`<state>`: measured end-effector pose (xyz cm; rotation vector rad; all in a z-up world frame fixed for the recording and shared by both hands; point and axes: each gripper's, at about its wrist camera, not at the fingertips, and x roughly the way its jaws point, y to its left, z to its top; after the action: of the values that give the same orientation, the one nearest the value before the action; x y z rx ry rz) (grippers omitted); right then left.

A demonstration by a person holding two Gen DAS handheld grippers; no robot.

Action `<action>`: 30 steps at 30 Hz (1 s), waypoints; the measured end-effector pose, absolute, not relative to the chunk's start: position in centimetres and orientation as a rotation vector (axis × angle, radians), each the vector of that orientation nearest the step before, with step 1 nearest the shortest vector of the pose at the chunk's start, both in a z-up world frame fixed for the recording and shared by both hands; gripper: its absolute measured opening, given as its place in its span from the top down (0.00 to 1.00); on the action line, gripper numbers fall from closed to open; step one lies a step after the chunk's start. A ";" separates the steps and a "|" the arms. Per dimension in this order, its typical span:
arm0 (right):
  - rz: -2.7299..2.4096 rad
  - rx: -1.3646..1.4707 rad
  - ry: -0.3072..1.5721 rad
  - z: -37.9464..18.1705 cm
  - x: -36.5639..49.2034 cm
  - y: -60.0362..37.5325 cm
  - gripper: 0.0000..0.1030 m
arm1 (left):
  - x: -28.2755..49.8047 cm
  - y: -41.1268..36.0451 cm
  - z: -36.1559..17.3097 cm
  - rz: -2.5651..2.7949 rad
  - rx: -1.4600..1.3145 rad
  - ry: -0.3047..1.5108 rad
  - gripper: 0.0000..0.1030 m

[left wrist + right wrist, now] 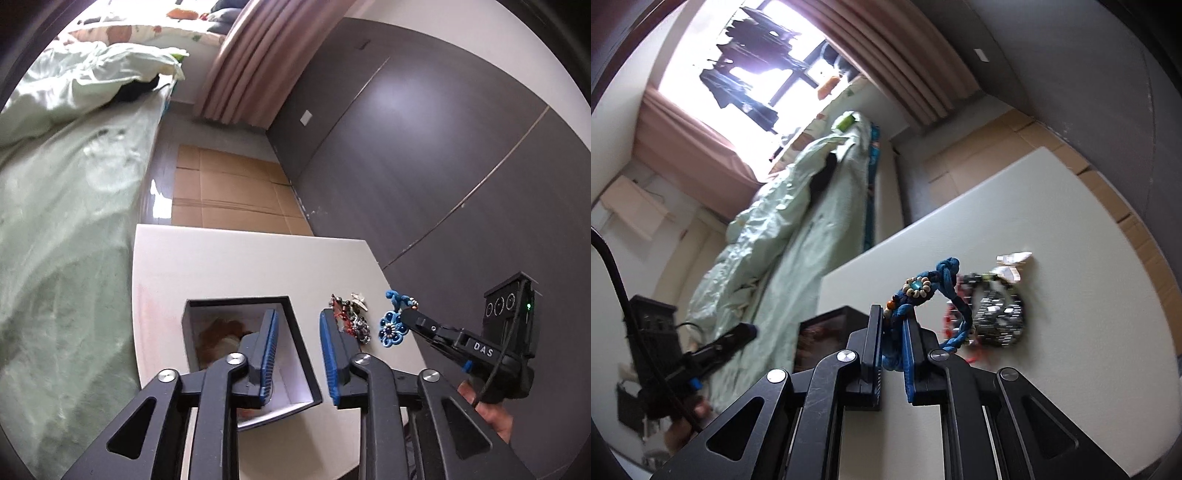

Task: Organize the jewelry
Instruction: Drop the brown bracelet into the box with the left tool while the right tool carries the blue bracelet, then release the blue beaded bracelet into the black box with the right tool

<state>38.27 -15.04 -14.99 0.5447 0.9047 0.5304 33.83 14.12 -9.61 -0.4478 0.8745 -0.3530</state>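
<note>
Left wrist view first: the left gripper (297, 354) is hanging over the white table (236, 266) with its jaws spread wide and nothing between them, one blue pad dipping over the open black box (295, 332), the other sitting just outside the box's right wall. Something brownish is lying inside the box, too dim to name. To the right of the box, the beaded jewelry pile (351, 317) is resting on the table, and beyond that pile the right gripper (404, 317) is coming in with the blue knotted bracelet (393, 326) at its tips; whether the piece is clear of the table or touching it, I cannot tell from this side. Right wrist view now: the jaws are drawn narrow and pinching the blue knotted bracelet (923, 306), its cord looping up and out past the pads, long axis running roughly along the fingers, the beaded flower sitting on top. The beaded jewelry pile (993, 314) is lying just right of the bracelet, blurred. The black box (827, 339) is showing to the left of the jaws, close by. So the box is lying leftward of the held piece, and the right gripper, already gripping, looks like the one to carry it across.
</note>
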 end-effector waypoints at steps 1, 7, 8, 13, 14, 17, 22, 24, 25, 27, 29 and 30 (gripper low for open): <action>0.546 0.543 0.898 -14.7 38.1 -14.6 0.89 | 33.8 14.2 -9.6 -0.344 -0.445 0.874 0.70; 0.662 0.532 0.872 -13.5 37.1 -11.5 0.89 | 33.6 14.8 -9.6 -0.301 -0.437 0.867 0.69; 0.682 0.532 0.872 -13.4 37.1 -10.9 0.89 | 33.5 15.0 -9.6 -0.288 -0.430 0.866 0.69; 0.772 0.516 0.886 -13.3 37.3 -6.8 0.90 | 33.3 15.8 -9.4 -0.262 -0.430 0.857 0.69; 0.789 0.515 0.888 -13.4 37.3 -6.1 0.90 | 33.2 15.9 -9.4 -0.258 -0.430 0.856 0.69; 0.822 0.503 0.894 -13.7 37.4 -4.1 0.90 | 33.3 16.7 -9.7 -0.257 -0.450 0.866 0.69; 0.866 0.460 0.935 -14.4 37.7 -2.1 0.73 | 33.1 17.6 -10.1 -0.227 -0.462 0.872 0.69; 0.844 0.468 0.962 -15.0 38.0 -2.2 0.40 | 33.0 17.7 -10.1 -0.223 -0.464 0.868 0.69; 0.812 0.473 0.950 -15.1 38.1 -2.8 0.36 | 33.0 17.7 -10.0 -0.220 -0.460 0.865 0.68; 0.785 0.476 0.949 -15.0 38.1 -3.7 0.36 | 32.9 17.4 -9.9 -0.213 -0.448 0.861 0.54; 0.772 0.504 0.949 -14.9 38.1 -5.0 0.36 | 32.8 16.9 -9.5 -0.221 -0.434 0.842 0.31; 0.762 0.506 0.941 -14.7 38.0 -5.4 0.36 | 32.8 16.7 -9.4 -0.225 -0.427 0.835 0.29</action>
<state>38.03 -5.39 -14.68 0.5062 0.9408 0.7621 32.78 16.65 -9.36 -0.4271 0.8348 -0.2246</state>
